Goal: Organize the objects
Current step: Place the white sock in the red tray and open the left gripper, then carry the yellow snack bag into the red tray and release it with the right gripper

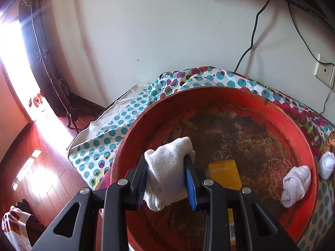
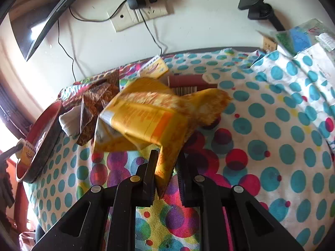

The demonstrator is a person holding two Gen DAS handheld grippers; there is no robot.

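Note:
In the left wrist view my left gripper [image 1: 166, 159] is shut on a rolled white sock [image 1: 167, 171], held over a big red tray [image 1: 209, 96] with a worn, dark bottom. A yellow packet [image 1: 225, 175] lies in the tray behind the sock, and a second white sock roll [image 1: 295, 185] rests on the tray's right rim. A third white roll [image 1: 326, 164] sits just outside it. In the right wrist view my right gripper [image 2: 167, 156] is shut on a crumpled yellow snack bag [image 2: 146, 117], lifted above the dotted cloth. The red tray [image 2: 44, 129] stands at the far left there.
A polka-dot cloth [image 2: 272, 136] covers the table. Brown wrappers [image 2: 98, 100], a yellow box [image 2: 155, 67] and a maroon box [image 2: 188, 82] lie behind the bag. Papers and packets [image 2: 301, 37] pile at the back right. Wall sockets [image 2: 136, 16] and cables hang behind; floor drops off left.

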